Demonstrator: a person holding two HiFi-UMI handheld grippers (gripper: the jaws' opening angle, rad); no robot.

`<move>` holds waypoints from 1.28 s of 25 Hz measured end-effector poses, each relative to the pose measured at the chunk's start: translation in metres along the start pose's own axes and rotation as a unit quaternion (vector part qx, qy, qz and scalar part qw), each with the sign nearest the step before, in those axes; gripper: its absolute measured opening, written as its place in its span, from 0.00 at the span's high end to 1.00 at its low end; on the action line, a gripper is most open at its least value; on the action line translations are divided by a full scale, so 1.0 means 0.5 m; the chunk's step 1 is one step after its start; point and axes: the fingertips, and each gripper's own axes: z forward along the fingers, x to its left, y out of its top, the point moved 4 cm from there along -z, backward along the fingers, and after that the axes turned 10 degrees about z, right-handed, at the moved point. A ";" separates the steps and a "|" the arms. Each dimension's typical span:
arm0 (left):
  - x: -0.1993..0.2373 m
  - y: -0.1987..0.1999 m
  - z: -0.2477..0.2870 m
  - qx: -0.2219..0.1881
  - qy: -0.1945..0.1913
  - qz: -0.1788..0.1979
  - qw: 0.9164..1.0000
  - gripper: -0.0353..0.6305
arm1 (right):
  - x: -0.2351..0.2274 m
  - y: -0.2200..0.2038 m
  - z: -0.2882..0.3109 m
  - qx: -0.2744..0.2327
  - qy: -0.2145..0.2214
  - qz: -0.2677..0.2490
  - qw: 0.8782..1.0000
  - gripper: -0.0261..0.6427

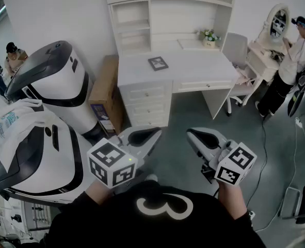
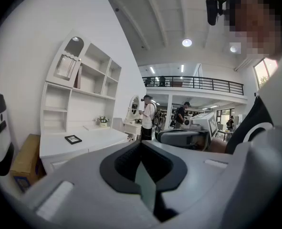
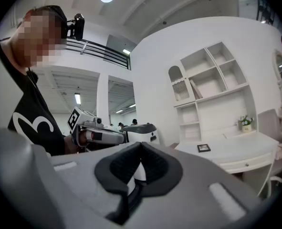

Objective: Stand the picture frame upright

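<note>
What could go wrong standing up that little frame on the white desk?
The picture frame lies flat on the desk, so the jaws may only push it along rather than get under an edge. The flower pot stands farther back and might get knocked if the frame slides.

Your left gripper [image 2: 141,146] has its jaws closed together with nothing between them. Past it, on the left, the picture frame [image 2: 73,139] lies flat on the white desk [image 2: 102,136]. A small flower pot [image 2: 102,121] sits further back, near the shelves [image 2: 90,87]. A brown box [image 2: 24,163] stands beside the desk.
</note>
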 end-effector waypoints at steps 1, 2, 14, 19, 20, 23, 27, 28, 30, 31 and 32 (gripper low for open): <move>0.003 -0.002 0.004 0.000 -0.001 -0.001 1.000 0.93 | -0.003 -0.001 0.002 0.000 0.000 0.000 1.000 0.96; 0.007 -0.005 0.008 0.000 -0.002 -0.001 1.000 0.93 | -0.007 -0.001 0.004 0.001 -0.001 -0.001 1.000 0.96; 0.070 -0.046 0.089 0.006 -0.020 -0.023 1.000 0.93 | -0.104 -0.021 0.033 0.013 -0.027 0.027 0.999 0.96; 0.131 -0.057 0.142 0.010 -0.026 -0.031 0.999 0.93 | -0.167 -0.020 0.070 0.019 -0.035 0.034 0.999 0.96; 0.148 -0.060 0.155 0.011 -0.027 -0.032 0.999 0.93 | -0.184 -0.020 0.081 0.021 -0.036 0.036 0.998 0.96; 0.206 -0.074 0.202 0.017 -0.032 -0.039 0.999 0.93 | -0.244 -0.021 0.119 0.026 -0.042 0.047 0.998 0.96; 0.301 -0.096 0.281 0.032 -0.037 -0.053 0.997 0.93 | -0.346 -0.012 0.182 0.034 -0.049 0.065 0.996 0.96; 0.330 -0.100 0.303 0.035 -0.036 -0.057 0.997 0.93 | -0.375 -0.008 0.200 0.037 -0.050 0.069 0.996 0.96; 0.392 -0.102 0.353 0.042 -0.033 -0.067 0.996 0.93 | -0.438 0.006 0.239 0.047 -0.050 0.078 0.995 0.96; 0.424 -0.102 0.378 0.045 -0.031 -0.072 0.996 0.93 | -0.471 0.014 0.260 0.052 -0.050 0.083 0.994 0.96; 0.456 -0.102 0.402 0.048 -0.028 -0.076 0.996 0.93 | -0.504 0.022 0.281 0.058 -0.050 0.087 0.993 0.96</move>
